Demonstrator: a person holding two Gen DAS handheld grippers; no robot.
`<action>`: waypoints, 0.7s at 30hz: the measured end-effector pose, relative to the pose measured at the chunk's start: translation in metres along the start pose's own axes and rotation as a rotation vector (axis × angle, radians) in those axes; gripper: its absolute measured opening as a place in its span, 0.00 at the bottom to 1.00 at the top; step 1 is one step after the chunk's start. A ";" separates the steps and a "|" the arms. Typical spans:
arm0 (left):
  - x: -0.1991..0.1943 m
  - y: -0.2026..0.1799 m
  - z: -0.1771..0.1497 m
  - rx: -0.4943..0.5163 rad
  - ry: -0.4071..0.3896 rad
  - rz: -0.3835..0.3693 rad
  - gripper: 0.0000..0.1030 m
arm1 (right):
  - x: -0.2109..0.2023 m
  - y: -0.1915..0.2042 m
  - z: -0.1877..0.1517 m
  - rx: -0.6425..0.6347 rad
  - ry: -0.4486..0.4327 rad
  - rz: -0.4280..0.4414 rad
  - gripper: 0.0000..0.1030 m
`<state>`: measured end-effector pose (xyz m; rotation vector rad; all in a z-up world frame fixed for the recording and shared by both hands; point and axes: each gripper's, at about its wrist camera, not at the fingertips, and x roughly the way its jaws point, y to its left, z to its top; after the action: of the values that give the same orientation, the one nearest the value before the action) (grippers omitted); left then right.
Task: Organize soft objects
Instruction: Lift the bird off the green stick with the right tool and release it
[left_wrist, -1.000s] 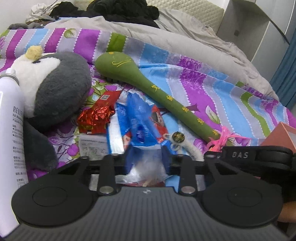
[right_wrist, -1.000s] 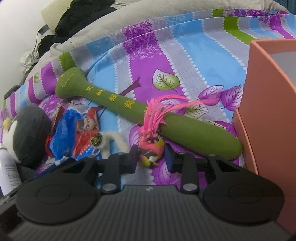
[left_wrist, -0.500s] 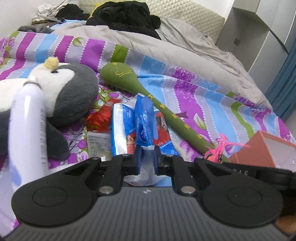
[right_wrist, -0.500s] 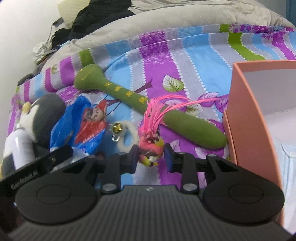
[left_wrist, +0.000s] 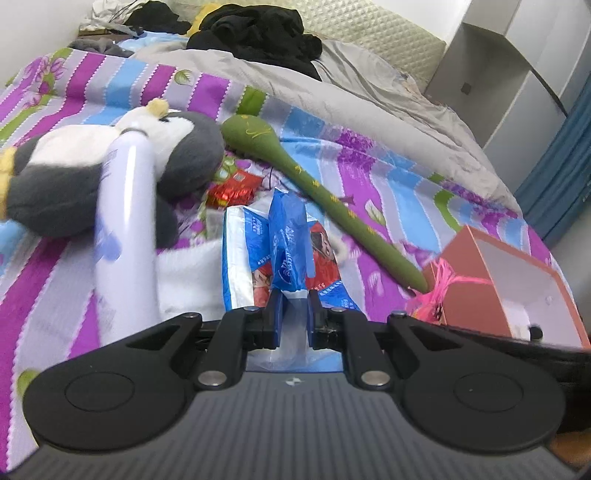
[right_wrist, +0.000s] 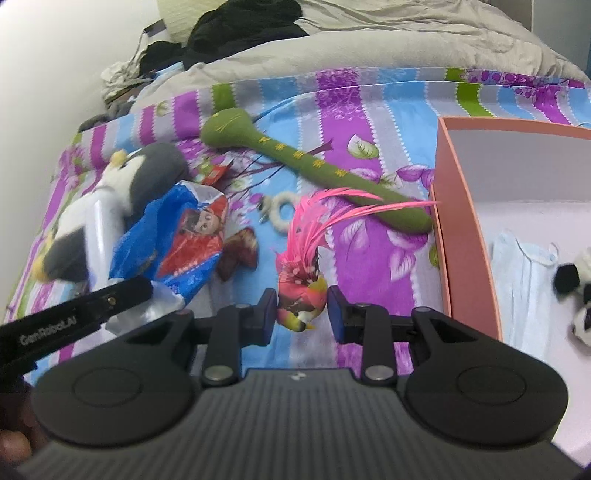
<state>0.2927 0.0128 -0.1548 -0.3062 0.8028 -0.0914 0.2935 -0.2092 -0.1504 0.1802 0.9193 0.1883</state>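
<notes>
Orange box (right_wrist: 458, 206) holds cloth (right_wrist: 524, 280), panda plush (right_wrist: 576, 295).

Both grippers are black, the left gripper (left_wrist: 294, 319) and right gripper (right_wrist: 302, 313) showing silver screws and ribbed bases

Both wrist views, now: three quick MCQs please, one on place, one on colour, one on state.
1. Where is the long green plush?
A. inside the box
B. on the bedspread
C. in a claw

2. What colour are the toy bird's feathers?
A. pink
B. yellow
C. white

3. What is the left claw doing?
A. hanging open
B. gripping the blue packet
C. gripping the bottle

Key: B, it lies on the striped bedspread beside the box; A, pink plumes; B, the packet's end is pinched between its fingers.
</notes>
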 end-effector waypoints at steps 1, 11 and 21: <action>-0.007 0.000 -0.005 0.006 0.002 0.001 0.15 | -0.006 0.002 -0.006 -0.009 0.001 0.001 0.32; -0.057 0.004 -0.072 0.028 0.074 0.011 0.15 | -0.041 0.017 -0.065 -0.089 0.053 0.024 0.32; -0.079 0.017 -0.118 0.040 0.150 0.026 0.16 | -0.040 0.025 -0.118 -0.179 0.119 0.030 0.33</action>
<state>0.1520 0.0170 -0.1825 -0.2530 0.9521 -0.1072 0.1737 -0.1855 -0.1838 0.0165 1.0130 0.3105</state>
